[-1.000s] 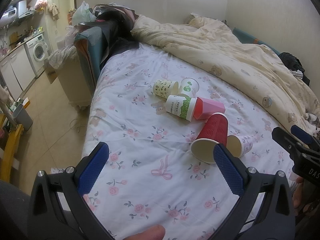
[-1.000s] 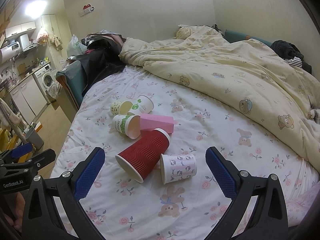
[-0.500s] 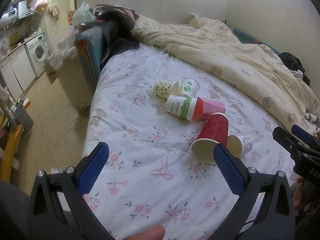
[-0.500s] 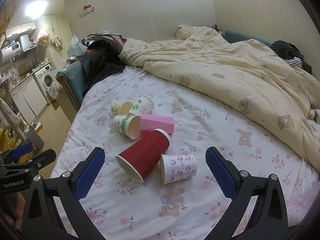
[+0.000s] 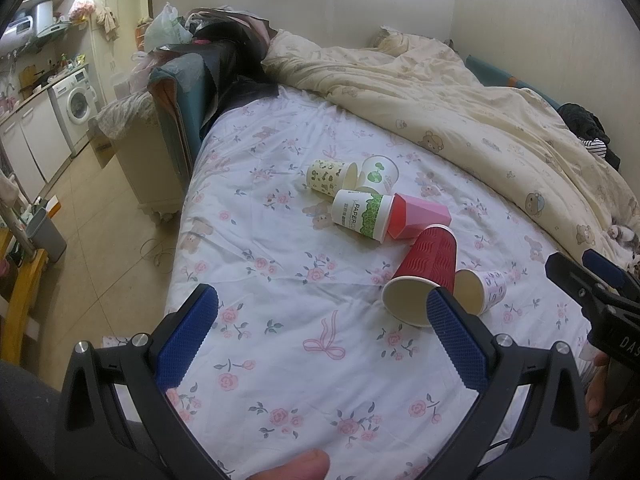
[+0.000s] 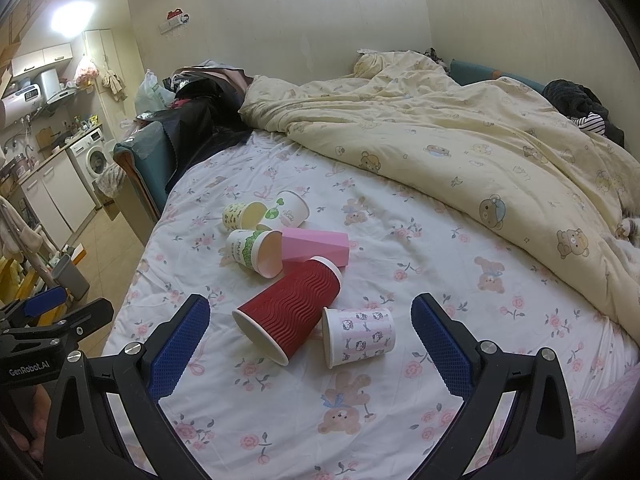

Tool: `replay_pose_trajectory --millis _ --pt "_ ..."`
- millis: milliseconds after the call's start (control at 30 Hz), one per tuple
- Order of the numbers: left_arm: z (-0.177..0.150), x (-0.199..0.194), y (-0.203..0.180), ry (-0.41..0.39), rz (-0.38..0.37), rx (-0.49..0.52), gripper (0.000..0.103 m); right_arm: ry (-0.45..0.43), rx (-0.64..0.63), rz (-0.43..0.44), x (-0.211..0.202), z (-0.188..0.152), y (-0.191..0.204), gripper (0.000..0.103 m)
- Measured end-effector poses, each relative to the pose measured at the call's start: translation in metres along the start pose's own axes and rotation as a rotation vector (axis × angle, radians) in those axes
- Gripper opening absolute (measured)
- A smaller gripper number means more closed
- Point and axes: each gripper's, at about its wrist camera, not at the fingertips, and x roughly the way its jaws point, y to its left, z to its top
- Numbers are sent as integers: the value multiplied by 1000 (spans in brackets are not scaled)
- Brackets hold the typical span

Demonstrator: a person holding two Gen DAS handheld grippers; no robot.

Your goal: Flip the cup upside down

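Cups, six in number, were recorded lying on their sides in a loose cluster on the bed (image 5: 248, 272), on the flowered sheet.

Left wrist view: the left hand-held gripper (image 5: 322, 322) was held released, its blue pads wide apart and nothing between them, above the near part of the sheet. The red ribbed cup (image 5: 428, 268) was seen nearest, its mouth turned toward the camera, with the small pink-patterned cup (image 5: 486, 290) touching its right side. Farther off, the green-and-white paper cup (image 5: 362, 212), the pink faceted cup (image 5: 420, 216), the yellow-patterned cup (image 5: 330, 176) and the sprout-printed cup (image 5: 380, 170) were noted. The right hand-held gripper (image 5: 588, 276) was visible at the right edge.

Right wrist view: the right hand-held gripper (image 6: 310, 330) was likewise found released and empty, its fingers framing the red ribbed cup (image 6: 294, 314) and the pink-patterned cup (image 6: 360, 336), neither touched. The cream quilt (image 6: 460, 148) was bunched well behind.

Progress: no cup was seen standing mouth-down, so the task was judged not begun. Selection, grasp, turning and setting down on the rim were all judged outstanding; the soft bedding was thought likely to unsettle an inverted cup.
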Motion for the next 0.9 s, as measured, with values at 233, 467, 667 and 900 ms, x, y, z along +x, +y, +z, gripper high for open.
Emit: replay_pose_trajectory --millis 233,467,667,900 --pt "3 1 -5 16 -14 18 103 -3 39 1 -2 1 -6 103" --pt "21 -3 -25 7 -34 70 103 1 112 -8 -16 9 -26 103" --pt "34 12 -51 55 -71 122 103 67 156 -44 -17 18 -54 103" --pt "46 33 -89 95 -108 200 103 49 233 -122 -19 16 -93 103"
